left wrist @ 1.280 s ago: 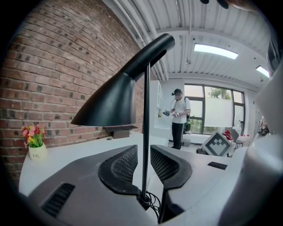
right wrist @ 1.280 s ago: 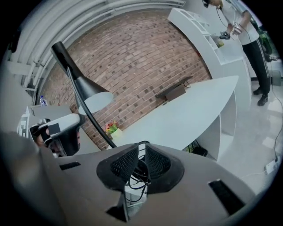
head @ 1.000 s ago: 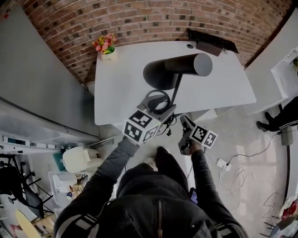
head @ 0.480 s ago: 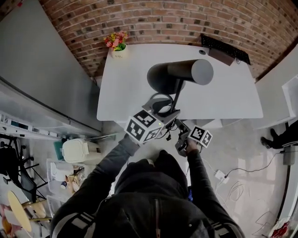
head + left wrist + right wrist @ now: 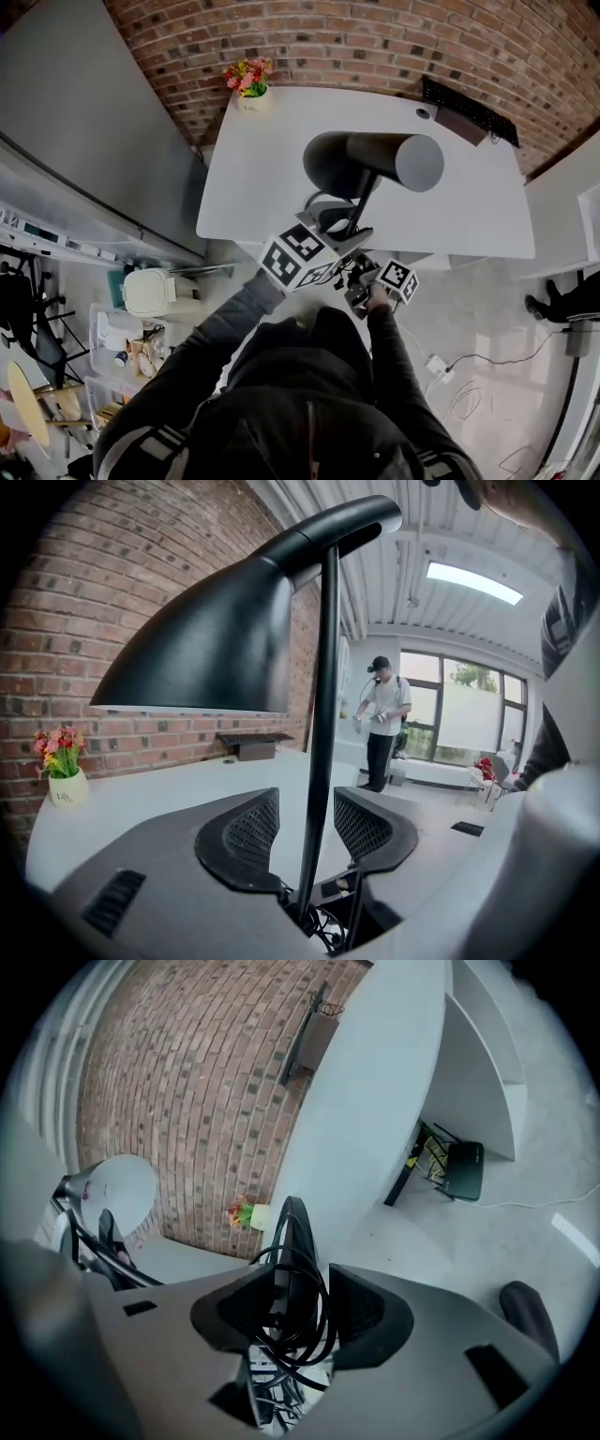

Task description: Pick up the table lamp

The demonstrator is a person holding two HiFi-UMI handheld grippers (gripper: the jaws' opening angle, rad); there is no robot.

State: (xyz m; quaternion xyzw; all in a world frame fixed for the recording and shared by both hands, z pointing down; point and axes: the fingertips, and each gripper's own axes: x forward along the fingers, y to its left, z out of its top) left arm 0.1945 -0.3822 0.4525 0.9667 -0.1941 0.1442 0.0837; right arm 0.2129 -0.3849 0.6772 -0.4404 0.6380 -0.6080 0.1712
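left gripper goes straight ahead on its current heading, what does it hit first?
The table lamp's stem. It stands between the left gripper's fingers, which have just been opening and don't appear to press it. Beyond it, white table; depth unclear.

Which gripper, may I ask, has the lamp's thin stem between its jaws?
The left gripper: its jaws, just opened, flank the lamp's black stem. The right gripper, also just opening, frames coiled black cable instead.

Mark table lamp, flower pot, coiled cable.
table lamp (image 5: pixel 323 696): left gripper view, on its stem.
flower pot (image 5: pixel 67 789): left gripper view, on the white pot.
coiled cable (image 5: pixel 322 1309): right gripper view, on a loop.
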